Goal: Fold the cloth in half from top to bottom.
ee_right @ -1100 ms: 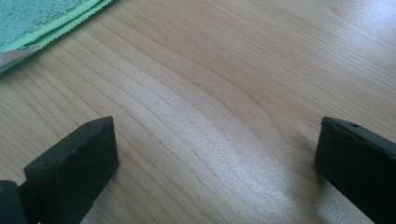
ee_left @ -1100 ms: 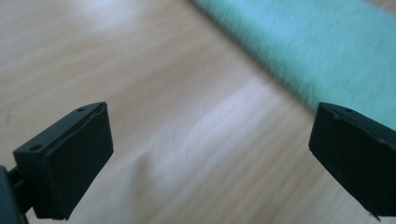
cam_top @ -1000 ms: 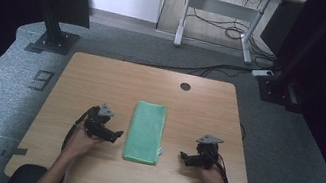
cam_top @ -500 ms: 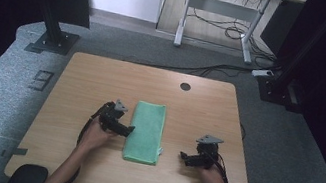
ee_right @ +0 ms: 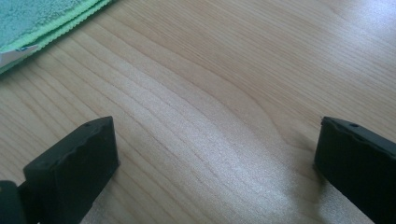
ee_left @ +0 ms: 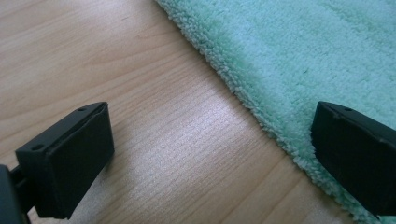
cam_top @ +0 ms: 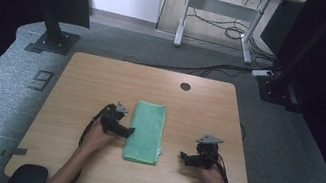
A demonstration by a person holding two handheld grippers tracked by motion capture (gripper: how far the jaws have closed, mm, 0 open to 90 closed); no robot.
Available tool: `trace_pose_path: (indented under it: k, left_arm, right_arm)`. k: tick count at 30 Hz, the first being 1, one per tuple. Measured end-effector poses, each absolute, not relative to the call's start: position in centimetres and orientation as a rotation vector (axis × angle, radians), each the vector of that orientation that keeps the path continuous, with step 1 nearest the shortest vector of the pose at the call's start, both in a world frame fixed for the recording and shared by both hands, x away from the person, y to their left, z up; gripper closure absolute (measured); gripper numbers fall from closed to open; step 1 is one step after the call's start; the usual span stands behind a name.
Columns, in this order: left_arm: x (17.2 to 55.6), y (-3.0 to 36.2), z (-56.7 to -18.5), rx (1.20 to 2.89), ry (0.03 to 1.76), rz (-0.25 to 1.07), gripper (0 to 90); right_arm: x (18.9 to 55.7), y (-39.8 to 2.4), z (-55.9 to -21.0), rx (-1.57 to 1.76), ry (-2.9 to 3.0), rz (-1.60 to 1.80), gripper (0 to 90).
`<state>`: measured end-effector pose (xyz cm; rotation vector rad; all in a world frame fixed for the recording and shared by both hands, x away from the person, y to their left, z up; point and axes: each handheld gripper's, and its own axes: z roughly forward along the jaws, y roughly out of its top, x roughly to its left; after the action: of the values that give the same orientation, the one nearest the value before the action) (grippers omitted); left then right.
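A folded green towel lies lengthwise a little below the centre of the high view, on the wooden table, its long sides running up and down the frame. A small white tag sticks out near its lower right corner.

The left gripper sits just left of the towel in the high view, its tip at the towel's left edge, about halfway along it. In the left gripper view its jaws are spread wide: the one at the lower left of the frame hangs over bare wood, the one at the lower right over the towel's fluffy edge, which runs diagonally from the top centre down to the lower right.

The right gripper lies to the right of the towel in the high view, near its lower corner but apart from it. In the right gripper view its jaws are also spread wide, both above bare table, with the towel's stitched border in the upper left corner.
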<state>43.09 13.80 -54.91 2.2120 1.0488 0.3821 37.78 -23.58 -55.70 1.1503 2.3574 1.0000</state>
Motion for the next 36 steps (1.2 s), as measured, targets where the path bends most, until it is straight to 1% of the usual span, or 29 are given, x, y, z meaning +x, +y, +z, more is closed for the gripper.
trace_pose_path:
  k: [5,6,7,10,19,27,34,36]
  left_arm:
    - [43.1,13.8,-54.9,2.209,1.057,0.382,0.2]
    - [43.1,13.8,-54.9,2.209,1.057,0.381,0.2]
    - [43.1,13.8,-54.9,2.208,1.058,0.38,0.1]
    - [43.1,13.8,-54.9,2.208,1.058,0.38,0.1]
    - [43.1,13.8,-54.9,2.207,1.059,0.381,0.1]
    - [43.0,13.8,-54.9,2.205,1.06,0.384,0.4]
    - [43.0,13.8,-54.9,2.207,1.059,0.384,0.6]
    - [43.0,13.8,-54.9,2.207,1.059,0.384,0.7]
  right_arm:
    - [37.9,-23.5,-55.6,1.147,2.371,0.993,0.9]
    - [38.0,-23.5,-55.5,1.153,2.373,0.989,2.6]
    - [38.1,-23.5,-55.3,1.152,2.376,0.99,7.1]
    - [38.3,-23.5,-55.1,1.166,2.382,0.999,9.3]
    - [39.5,-22.4,-53.9,1.141,2.398,1.048,10.3]
    - [41.3,-20.6,-53.2,1.095,2.422,1.094,11.2]
    - [43.1,-18.7,-52.7,1.067,2.429,1.1,13.7]
    - [44.0,-18.0,-52.6,1.069,2.425,1.105,16.0]
